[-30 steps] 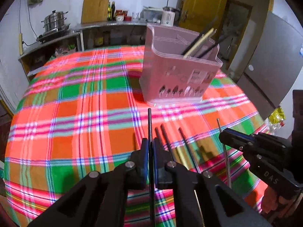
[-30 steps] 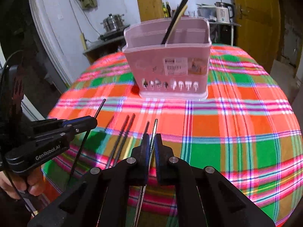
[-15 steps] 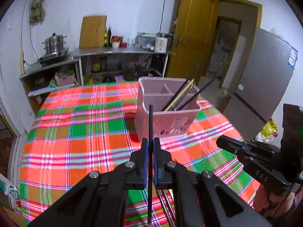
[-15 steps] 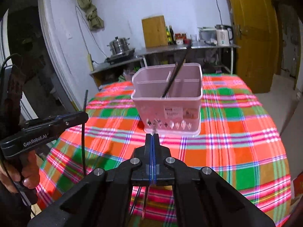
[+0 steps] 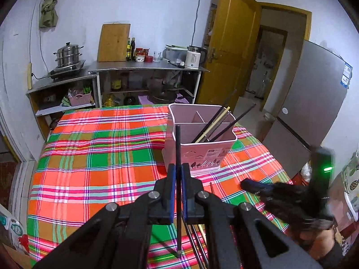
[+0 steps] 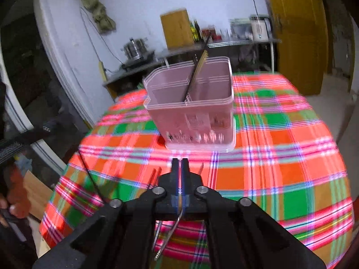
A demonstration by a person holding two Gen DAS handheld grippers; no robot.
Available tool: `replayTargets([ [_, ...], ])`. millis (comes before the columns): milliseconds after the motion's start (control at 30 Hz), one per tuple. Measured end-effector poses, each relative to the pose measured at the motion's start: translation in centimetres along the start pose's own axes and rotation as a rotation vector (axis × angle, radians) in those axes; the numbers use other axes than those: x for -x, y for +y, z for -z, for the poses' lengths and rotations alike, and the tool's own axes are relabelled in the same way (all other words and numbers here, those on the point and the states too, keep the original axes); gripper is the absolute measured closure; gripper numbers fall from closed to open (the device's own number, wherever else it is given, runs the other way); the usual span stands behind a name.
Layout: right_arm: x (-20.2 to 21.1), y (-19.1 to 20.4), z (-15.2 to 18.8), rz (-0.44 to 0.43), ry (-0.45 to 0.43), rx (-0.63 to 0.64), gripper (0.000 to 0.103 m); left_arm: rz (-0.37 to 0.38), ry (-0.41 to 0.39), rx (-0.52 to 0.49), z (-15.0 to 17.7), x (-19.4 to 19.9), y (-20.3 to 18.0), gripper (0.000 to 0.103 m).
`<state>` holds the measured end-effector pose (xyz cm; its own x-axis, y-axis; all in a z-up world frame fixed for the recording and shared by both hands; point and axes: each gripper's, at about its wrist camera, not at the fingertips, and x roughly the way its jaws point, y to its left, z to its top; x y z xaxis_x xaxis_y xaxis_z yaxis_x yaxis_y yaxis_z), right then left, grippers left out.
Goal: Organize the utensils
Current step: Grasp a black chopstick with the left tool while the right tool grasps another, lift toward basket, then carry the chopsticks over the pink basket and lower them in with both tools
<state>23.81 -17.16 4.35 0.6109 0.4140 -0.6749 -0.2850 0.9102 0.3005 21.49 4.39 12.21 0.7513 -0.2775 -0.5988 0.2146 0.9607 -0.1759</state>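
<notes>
The left gripper's fingers (image 5: 172, 177) are pinching a black chopstick (image 5: 178, 154), held upright above the plaid-clothed counter (image 5: 94, 157). Just beyond its tip stands the pink utensil holder (image 5: 199, 152), with several chopsticks leaning in its right-hand compartment. More chopsticks (image 5: 197, 244) lie flat on the cloth at the near edge. Behind are a steel shelf unit (image 5: 143, 69) with a steamer pot (image 5: 67, 53), a cutting board, bottles and a kettle, a yellow door (image 5: 231, 51) and a grey fridge (image 5: 314, 112).

In the blurred right wrist view, the right gripper's fingers (image 6: 175, 172) are opening; a silver chopstick (image 6: 168, 235) hangs between them. The holder (image 6: 197, 116) stands ahead on the cloth.
</notes>
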Motion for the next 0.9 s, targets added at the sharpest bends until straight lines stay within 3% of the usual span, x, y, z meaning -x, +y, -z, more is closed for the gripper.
replayTargets([
  [200, -5.5, -1.3, 0.9, 0.058, 0.125, -0.043, 0.089, 0.01, -0.006, 0.009, 0.2, 0.1, 0.6, 0.098],
  [433, -8.5, -1.4, 0.9, 0.112, 0.184, -0.024, 0.09, 0.025, -0.009, 0.015, 0.3, -0.2, 1.1, 0.098],
  [600, -9.1, -0.8, 0.4, 0.169, 0.196, 0.021, 0.095, 0.034, -0.009, 0.023, 0.2, -0.5, 1.4, 0.098],
  [767, -9.2, -0.3, 0.2, 0.167, 0.197, 0.042, 0.099, 0.038, -0.004, 0.031, 0.2, -0.6, 1.7, 0.098],
  [900, -7.0, 0.1, -0.6, 0.136, 0.139, 0.042, 0.099, 0.038, -0.006, 0.028, 0.2, -0.5, 1.7, 0.098],
])
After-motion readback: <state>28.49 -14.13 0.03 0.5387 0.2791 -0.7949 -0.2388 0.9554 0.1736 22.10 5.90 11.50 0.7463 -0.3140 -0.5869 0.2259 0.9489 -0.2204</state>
